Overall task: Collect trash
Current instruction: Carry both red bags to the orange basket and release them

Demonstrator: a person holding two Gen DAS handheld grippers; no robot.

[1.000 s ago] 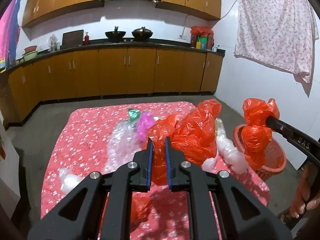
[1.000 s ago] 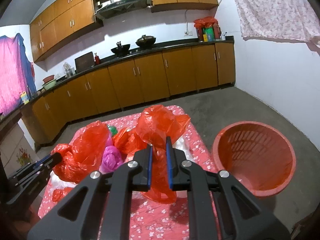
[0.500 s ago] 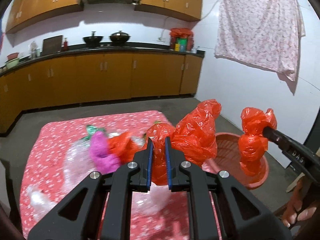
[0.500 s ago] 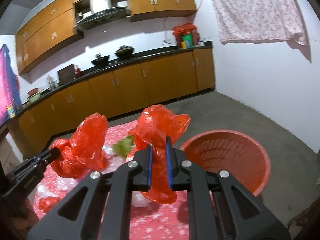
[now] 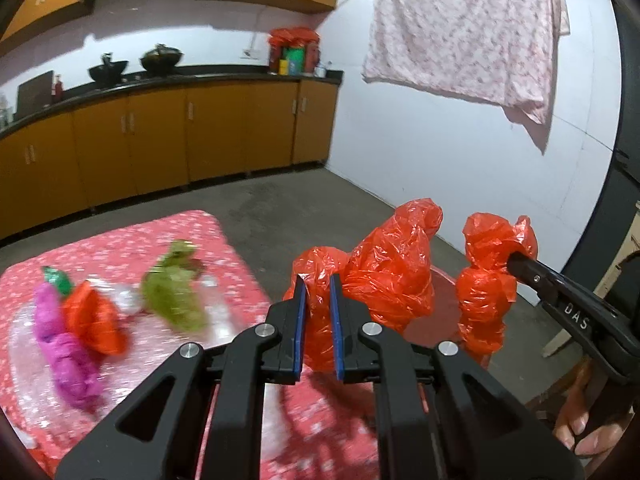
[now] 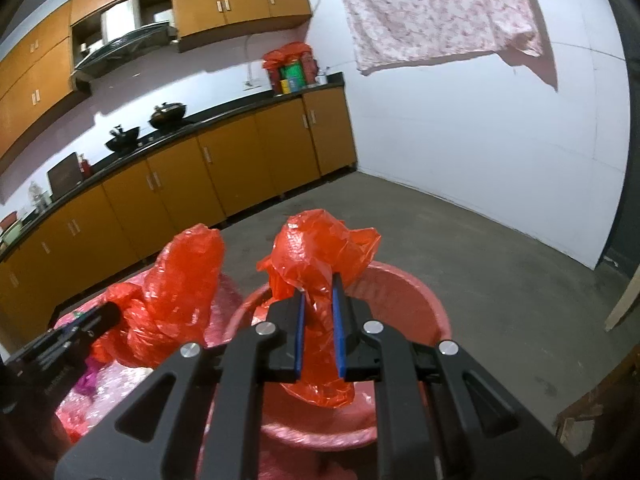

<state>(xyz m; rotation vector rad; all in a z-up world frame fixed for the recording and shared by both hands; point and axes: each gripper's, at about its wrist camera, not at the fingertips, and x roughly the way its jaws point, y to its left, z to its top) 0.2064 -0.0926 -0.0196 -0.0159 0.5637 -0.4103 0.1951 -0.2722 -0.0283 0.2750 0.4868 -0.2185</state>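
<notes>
My left gripper (image 5: 318,280) is shut on a crumpled red plastic bag (image 5: 384,276) and holds it in the air at the table's right edge. My right gripper (image 6: 318,280) is shut on a second red plastic bag (image 6: 320,248) and holds it over the red basket (image 6: 404,300). The right gripper and its bag (image 5: 486,292) show at the right of the left wrist view. The left gripper's bag (image 6: 180,288) shows at the left of the right wrist view. More trash lies on the table: a green bag (image 5: 176,292), a small red bag (image 5: 94,316) and a purple bag (image 5: 64,344).
The table has a red floral cloth (image 5: 132,240) with clear plastic wrap (image 5: 24,328) on it. The basket stands on the grey floor off the table's right side. Brown kitchen cabinets (image 5: 160,136) run along the back wall. A floral sheet (image 5: 468,28) hangs on the white wall.
Both grippers have swung to the right with their red bags. The right bag went from beside the basket to over it. The left bag went from over the table to its right edge.
</notes>
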